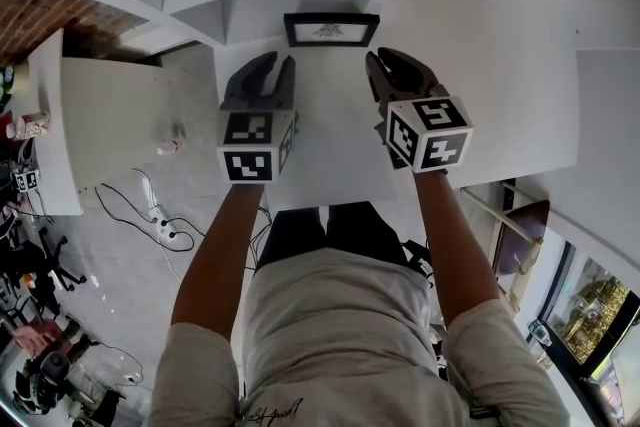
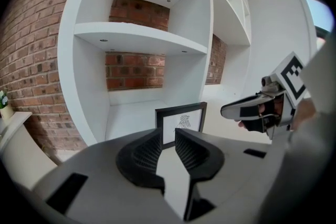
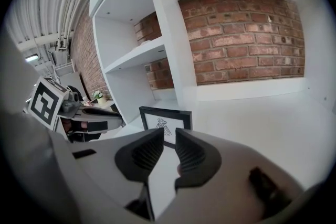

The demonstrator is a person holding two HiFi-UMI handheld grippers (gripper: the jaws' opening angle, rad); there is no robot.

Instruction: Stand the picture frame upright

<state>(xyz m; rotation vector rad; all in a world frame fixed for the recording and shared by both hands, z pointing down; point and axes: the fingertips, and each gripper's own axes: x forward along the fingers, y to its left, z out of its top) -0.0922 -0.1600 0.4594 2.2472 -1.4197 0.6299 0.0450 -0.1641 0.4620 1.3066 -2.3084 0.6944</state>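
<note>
A black picture frame (image 1: 331, 30) with a white mat and a small drawing stands upright at the far end of the white shelf surface (image 1: 330, 145), facing me. In both gripper views the picture frame (image 2: 181, 122) (image 3: 165, 122) shows just beyond the jaw tips. My left gripper (image 1: 278, 62) hovers short of its left part, jaws slightly apart with nothing between them. My right gripper (image 1: 388, 60) hovers short of its right part, also open and empty. Neither gripper touches the frame.
White shelf compartments (image 2: 136, 39) backed by a brick wall (image 3: 247, 34) rise behind the frame. A white divider panel (image 3: 176, 60) stands near it. On the left, a white table (image 1: 110, 125) carries a bottle (image 1: 28, 126), and cables (image 1: 150, 210) lie on the floor.
</note>
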